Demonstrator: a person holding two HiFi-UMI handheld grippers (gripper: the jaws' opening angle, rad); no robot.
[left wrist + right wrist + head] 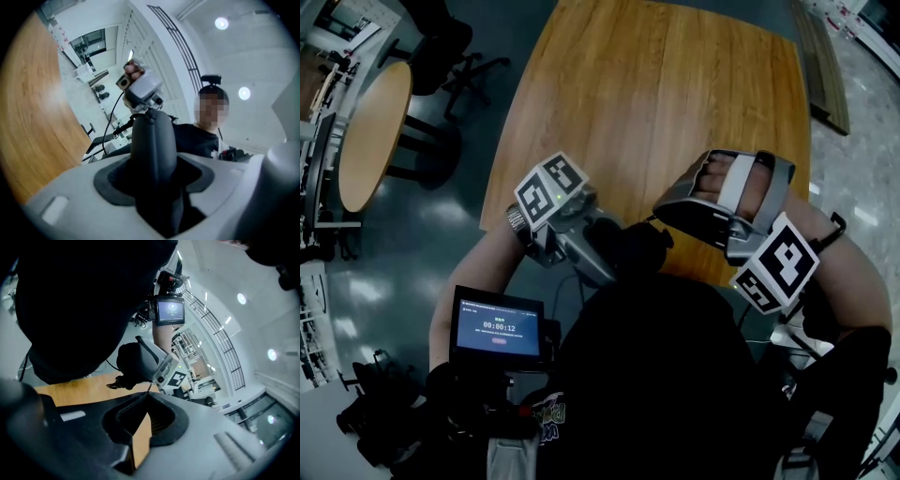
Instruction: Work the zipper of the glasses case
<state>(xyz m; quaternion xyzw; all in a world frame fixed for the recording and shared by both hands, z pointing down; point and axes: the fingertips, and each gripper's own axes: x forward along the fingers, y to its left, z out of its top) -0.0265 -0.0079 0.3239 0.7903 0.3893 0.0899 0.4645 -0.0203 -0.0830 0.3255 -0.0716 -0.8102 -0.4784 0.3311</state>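
– Where is the glasses case [152,140]?
– Off the table [675,94], up in the air over its near edge and close to the person's chest. It sits between the two grippers.

– Who has it?
– The left gripper [609,259]. In the left gripper view the dark case fills the gap between the pale jaws, which stand wide and clamp its sides. It runs lengthwise away from the camera, its far end pointing at the other gripper.

– And the right gripper [148,395]?
– Clenched. In the right gripper view its jaws meet tip to tip. A thin dark strand leaves the tips and runs to the case, so they seem to pinch the zipper pull [149,387]. The strand is too fine to make out more.

– Does the head view agree?
– Yes. The right hand [736,183] holds its gripper from the right, angled down toward the case, tips right at its end. The left one comes in from the left, marker cube up.

– Is the zipper open or closed?
– I cannot tell; the case shows only as a dark shape.

– Anything else nearby?
– A small lit screen [499,328] sits by the person's left arm.
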